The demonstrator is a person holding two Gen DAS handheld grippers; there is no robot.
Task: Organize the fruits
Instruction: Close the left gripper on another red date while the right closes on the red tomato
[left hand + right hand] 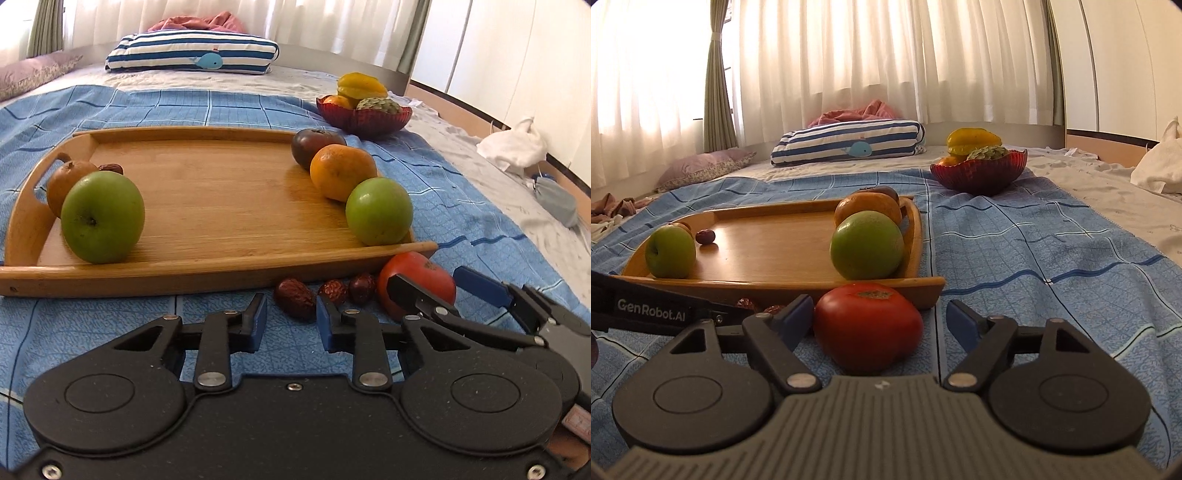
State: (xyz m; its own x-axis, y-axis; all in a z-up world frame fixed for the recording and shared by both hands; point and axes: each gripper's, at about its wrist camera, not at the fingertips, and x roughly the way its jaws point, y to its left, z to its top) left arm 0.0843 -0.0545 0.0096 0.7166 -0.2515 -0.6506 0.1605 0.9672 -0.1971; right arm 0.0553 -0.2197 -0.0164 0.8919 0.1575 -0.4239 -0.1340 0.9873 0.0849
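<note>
Close to the wooden tray (925, 284) on the blue bedspread (1034, 251), a red tomato (868, 325) sits between the right gripper (882, 319)'s wide-open jaws, neither pad clearly touching it. Beside it, three dried dates (295, 297) lie partly hidden behind the left gripper (291, 319), whose jaws stand narrowly apart and hold nothing. Farther off, a red bowl (364, 120) conceals most of its fruit.
</note>
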